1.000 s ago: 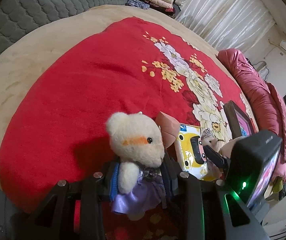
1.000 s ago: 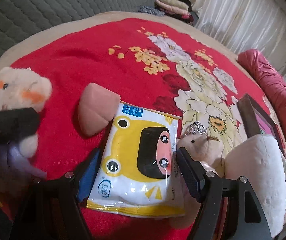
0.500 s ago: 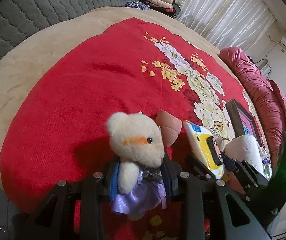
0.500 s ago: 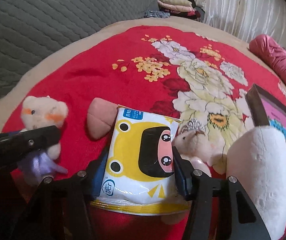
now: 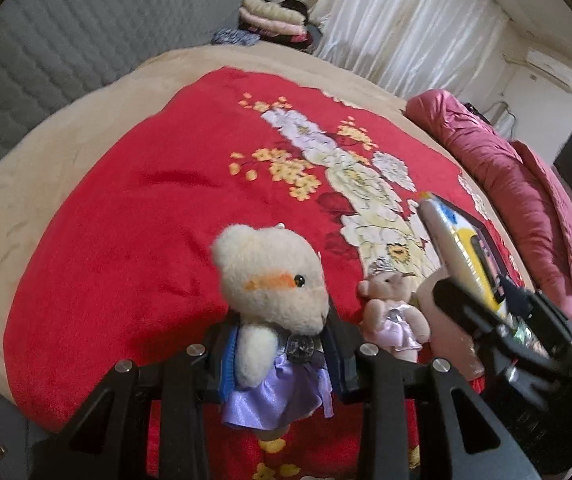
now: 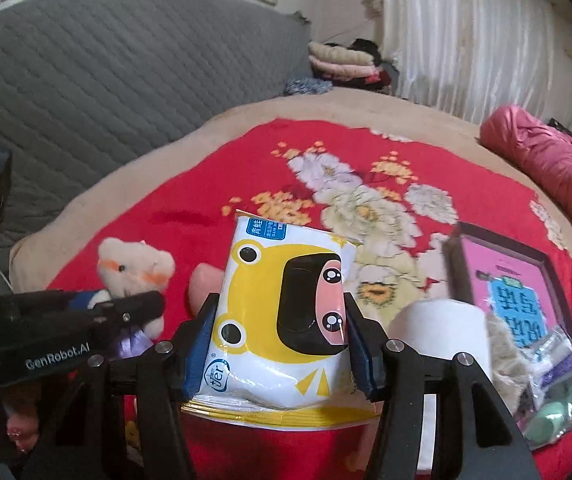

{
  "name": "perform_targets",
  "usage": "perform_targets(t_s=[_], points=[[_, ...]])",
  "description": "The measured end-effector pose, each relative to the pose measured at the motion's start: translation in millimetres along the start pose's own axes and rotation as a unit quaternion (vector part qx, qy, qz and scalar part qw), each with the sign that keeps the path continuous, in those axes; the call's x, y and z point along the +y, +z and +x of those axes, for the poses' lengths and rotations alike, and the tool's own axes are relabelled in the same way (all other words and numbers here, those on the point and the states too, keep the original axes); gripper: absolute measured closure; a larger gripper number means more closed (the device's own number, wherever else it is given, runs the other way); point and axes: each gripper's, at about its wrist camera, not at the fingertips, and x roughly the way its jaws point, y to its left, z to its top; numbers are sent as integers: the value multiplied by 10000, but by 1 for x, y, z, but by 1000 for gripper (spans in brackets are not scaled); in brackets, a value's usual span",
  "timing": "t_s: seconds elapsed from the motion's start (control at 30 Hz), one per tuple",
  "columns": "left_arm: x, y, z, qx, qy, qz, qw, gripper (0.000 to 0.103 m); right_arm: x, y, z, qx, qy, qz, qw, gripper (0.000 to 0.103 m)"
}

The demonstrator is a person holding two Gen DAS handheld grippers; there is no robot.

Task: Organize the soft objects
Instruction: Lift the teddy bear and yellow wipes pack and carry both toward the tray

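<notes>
My left gripper (image 5: 280, 354) is shut on a cream plush bear in a purple skirt (image 5: 272, 292) and holds it upright above the red flowered blanket (image 5: 134, 216). My right gripper (image 6: 282, 344) is shut on a yellow and white frog tissue pack (image 6: 282, 300), lifted off the blanket. The pack also shows at the right of the left wrist view (image 5: 462, 248). A small tan bear in a lilac dress (image 5: 392, 312) lies on the blanket between the grippers. A pink sponge (image 6: 204, 284) lies behind the pack. The cream bear also shows in the right wrist view (image 6: 134, 268).
A white roll (image 6: 442, 332), a framed pink picture (image 6: 514, 292) and a bag of small items (image 6: 554, 392) sit at the right. A maroon quilt (image 5: 526, 196) lines the bed's far right. Folded clothes (image 5: 274, 20) lie at the head. A grey quilted headboard (image 6: 106, 80) stands left.
My right gripper has lifted the tissue pack off the blanket and tilted it up. The small tan bear beneath it now shows. My left gripper keeps its hold on the cream bear.
</notes>
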Motion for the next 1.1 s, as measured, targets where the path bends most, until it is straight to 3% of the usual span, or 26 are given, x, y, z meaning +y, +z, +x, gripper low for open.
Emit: perform_targets(t_s=[0.77,1.1], points=[[-124,-26,-21,89,-88,1060,9943,67,-135,-44,-89,-432,-913,1414,9848,44],[-181,-30,-11,176,-384,1484,9880,67,-171,-59,-111,-671,-1159,1835,9739,44]])
